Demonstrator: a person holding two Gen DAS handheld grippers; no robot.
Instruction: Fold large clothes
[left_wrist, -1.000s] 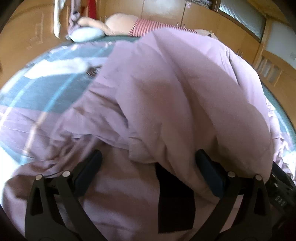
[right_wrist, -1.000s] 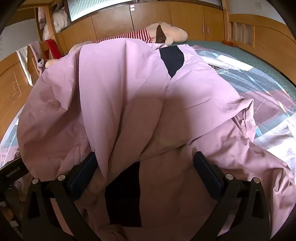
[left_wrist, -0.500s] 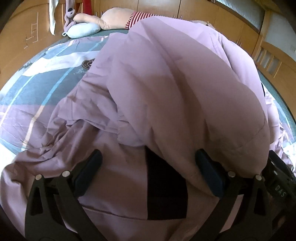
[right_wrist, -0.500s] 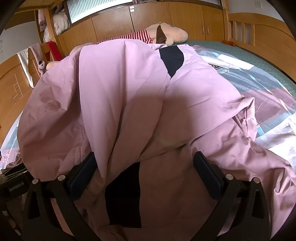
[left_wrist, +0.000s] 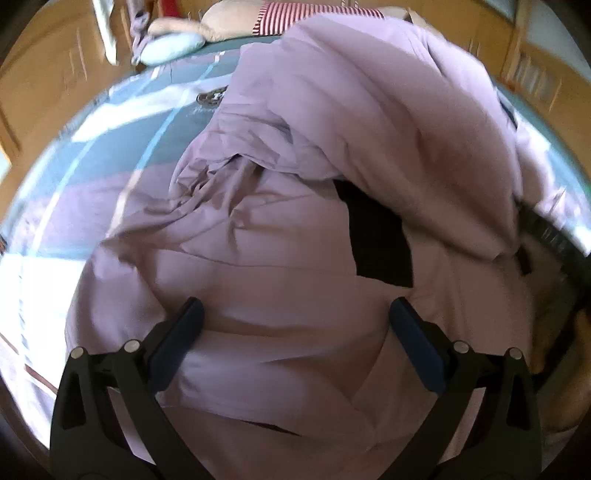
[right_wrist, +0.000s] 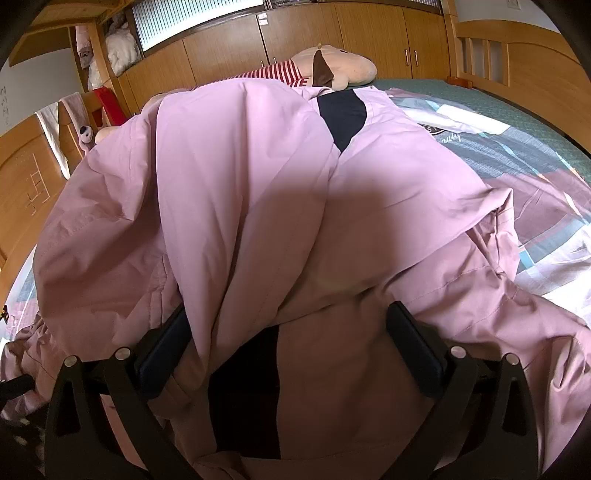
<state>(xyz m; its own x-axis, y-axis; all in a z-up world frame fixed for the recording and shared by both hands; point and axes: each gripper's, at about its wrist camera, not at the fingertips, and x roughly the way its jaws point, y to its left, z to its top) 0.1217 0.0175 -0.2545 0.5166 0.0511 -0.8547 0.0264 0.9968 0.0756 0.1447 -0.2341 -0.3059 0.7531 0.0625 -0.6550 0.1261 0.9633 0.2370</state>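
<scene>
Meanwhile both the left gripper (left_wrist: 293, 326) and right gripper (right_wrist: 286, 328) spread their fingers wide, gripping nothing, over a pink jacket (right_wrist: 229, 192) on the bed (right_wrist: 524, 122), whose raised, loosely draped fold could slump and bunch

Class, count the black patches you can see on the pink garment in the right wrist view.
2. One black patch sits at the far top of the garment, near the plush toy. The other lies close by, between the right tongs. Folds may hide more.
</scene>
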